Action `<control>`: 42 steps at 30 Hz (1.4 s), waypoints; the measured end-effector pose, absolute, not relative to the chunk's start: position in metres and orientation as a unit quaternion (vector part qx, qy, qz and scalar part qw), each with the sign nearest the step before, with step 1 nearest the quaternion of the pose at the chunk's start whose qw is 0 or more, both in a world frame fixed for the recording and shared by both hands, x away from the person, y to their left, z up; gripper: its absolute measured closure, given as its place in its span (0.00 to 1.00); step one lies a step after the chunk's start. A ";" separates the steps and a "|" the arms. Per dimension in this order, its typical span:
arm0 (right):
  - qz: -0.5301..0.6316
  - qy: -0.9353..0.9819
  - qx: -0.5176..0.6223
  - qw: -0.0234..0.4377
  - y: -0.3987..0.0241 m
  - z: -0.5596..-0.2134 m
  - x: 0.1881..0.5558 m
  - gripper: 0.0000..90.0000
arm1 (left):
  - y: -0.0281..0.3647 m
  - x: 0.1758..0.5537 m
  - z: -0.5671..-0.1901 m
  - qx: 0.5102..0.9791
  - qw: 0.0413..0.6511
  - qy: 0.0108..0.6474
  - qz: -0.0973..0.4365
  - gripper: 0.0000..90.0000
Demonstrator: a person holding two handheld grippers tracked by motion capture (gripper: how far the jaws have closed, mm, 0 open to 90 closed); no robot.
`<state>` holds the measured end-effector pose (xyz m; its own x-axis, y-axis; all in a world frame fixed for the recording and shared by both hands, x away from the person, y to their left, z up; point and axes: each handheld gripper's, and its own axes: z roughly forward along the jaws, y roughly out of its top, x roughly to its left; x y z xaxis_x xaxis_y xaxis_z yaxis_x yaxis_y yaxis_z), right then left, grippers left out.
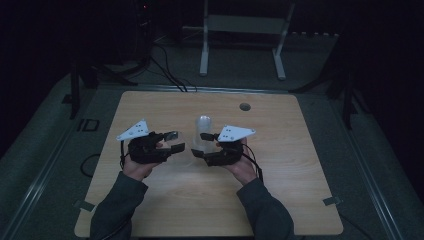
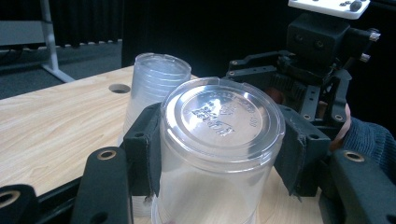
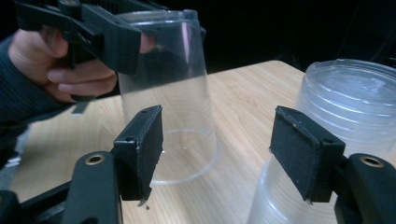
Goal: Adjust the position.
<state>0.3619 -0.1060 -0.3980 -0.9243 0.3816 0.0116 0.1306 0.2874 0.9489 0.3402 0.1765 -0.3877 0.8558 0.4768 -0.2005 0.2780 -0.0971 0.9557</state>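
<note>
High view, hands: the left gripper (image 1: 169, 145) sits left of centre and the right gripper (image 1: 201, 150) just right of centre, both low over the desk (image 1: 150, 107).
High view, cups: a clear single cup (image 1: 176, 141) lies between the left gripper's jaws; an upside-down stack of cups (image 1: 202, 129) stands at centre, just above the right gripper.
High view, surroundings: a round cable hole (image 1: 244, 106) sits at upper centre-right of the desk, a white stand (image 1: 243, 35) on the floor at the top of the frame, and cables (image 1: 167, 70) at upper left; none of them lies between the hands.
Left gripper view, grip: its jaws are clenched on the single cup (image 2: 217, 149), one pad on each side just under the cup's base rim, which faces the camera at frame centre.
Left gripper view, behind: the stack of cups (image 2: 156, 81) stands at upper left on the desk (image 2: 56, 121); the right gripper fills the upper right, close by.
Right gripper view, jaws: released, pads apart with nothing between them, the stack of cups (image 3: 345, 121) at the right edge beside the right-hand pad.
Right gripper view, held cup: the single cup (image 3: 168, 88) hangs at upper centre-left, mouth down just above the desk, in the left gripper (image 3: 105, 39).
Doing it well: I judge the cup is being separated from the stack; keep the squeeze light so the thin wall does not buckle, and steady the stack with the free gripper.
In the way: the stack is tall and light, and the two grippers work near each other, so a nudge could topple it.
</note>
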 end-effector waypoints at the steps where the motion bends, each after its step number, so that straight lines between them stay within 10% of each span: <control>1: 0.578 0.793 0.161 0.106 -0.106 -0.399 0.362 0.38 | 0.176 0.340 -0.388 0.736 0.621 0.256 0.079 0.46; 42: 0.633 0.761 0.135 0.040 -0.101 -0.406 0.357 0.33 | 0.182 0.343 -0.390 0.696 0.669 0.258 0.025 0.46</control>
